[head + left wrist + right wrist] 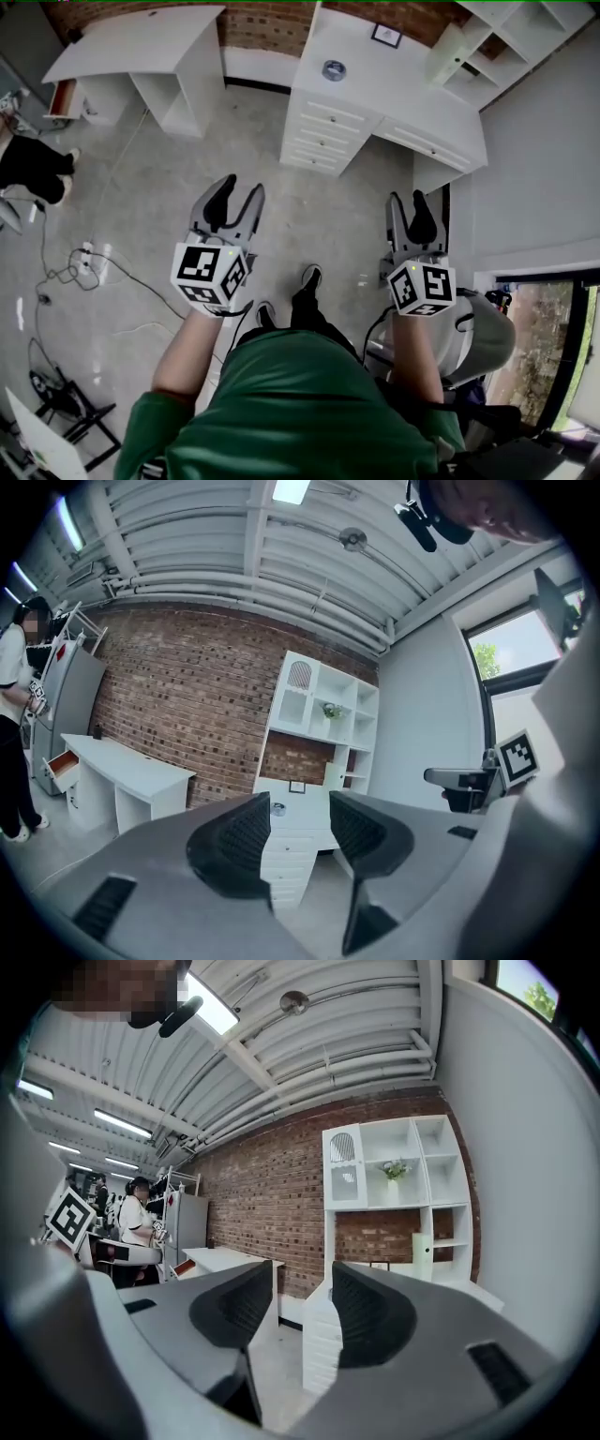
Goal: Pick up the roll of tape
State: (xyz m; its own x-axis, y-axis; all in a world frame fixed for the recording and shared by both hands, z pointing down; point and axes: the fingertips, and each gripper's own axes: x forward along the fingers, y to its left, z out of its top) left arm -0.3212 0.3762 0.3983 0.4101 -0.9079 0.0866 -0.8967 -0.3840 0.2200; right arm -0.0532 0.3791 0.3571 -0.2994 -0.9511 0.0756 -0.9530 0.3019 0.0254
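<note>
White desk with drawers (412, 117) is standing at 12 o'clock. Grey left gripper (240, 187) at 7 and right gripper (407, 199) at 5 are gaping wide, both empty. Small grey roll of tape (335, 69) is sitting on the desk, well apart from both, too tiny for detail.

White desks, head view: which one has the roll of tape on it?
The right desk, the one with the drawer stack: the roll of tape lies on its top near a small picture frame. The left desk shows none.

An office-like workroom: brick wall (187, 705), white desks (131, 42), open shelf unit (394, 1206), loose floor cables (58, 276), strip-lit ceiling (187, 536).
</note>
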